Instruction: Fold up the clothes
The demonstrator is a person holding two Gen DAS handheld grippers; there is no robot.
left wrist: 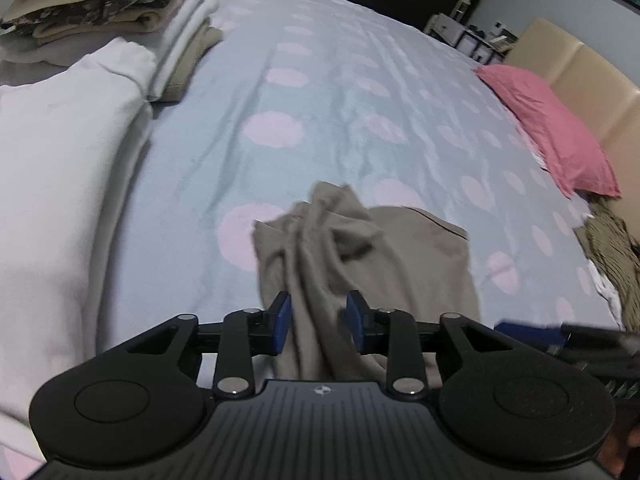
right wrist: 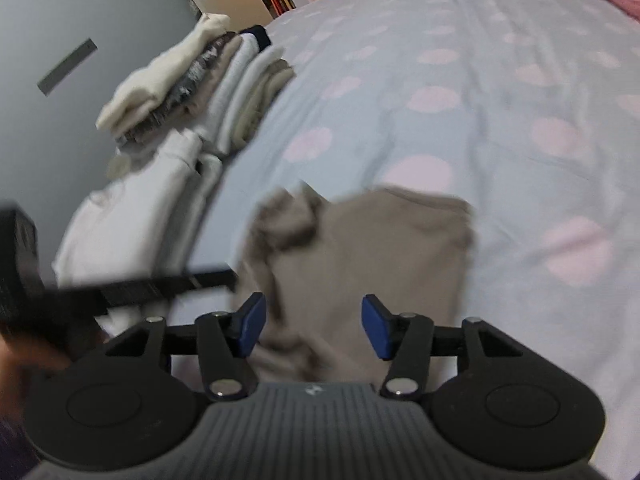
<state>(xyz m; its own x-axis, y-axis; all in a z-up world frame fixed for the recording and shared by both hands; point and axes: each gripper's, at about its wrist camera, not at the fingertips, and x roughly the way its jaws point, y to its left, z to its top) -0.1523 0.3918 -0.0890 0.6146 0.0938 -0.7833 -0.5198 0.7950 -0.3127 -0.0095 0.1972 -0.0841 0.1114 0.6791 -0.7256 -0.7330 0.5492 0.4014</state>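
A taupe garment (left wrist: 372, 256) lies partly folded and bunched on the dotted bedsheet (left wrist: 340, 92); it also shows in the right wrist view (right wrist: 372, 248). My left gripper (left wrist: 320, 322) is open, with a ridge of the garment's cloth rising between its blue pads, not pinched. My right gripper (right wrist: 312, 326) is open over the garment's near edge; it holds nothing. The right gripper shows at the right edge of the left wrist view (left wrist: 568, 336), and the left gripper shows blurred at the left of the right wrist view (right wrist: 132, 288).
A stack of folded clothes (left wrist: 104, 12) sits at the far left, with a folded white garment (left wrist: 60, 184) in front of it. A pink pillow (left wrist: 556, 128) and a beige headboard (left wrist: 580, 64) are at the right. A crumpled olive and white pile (left wrist: 612, 264) lies at the right edge.
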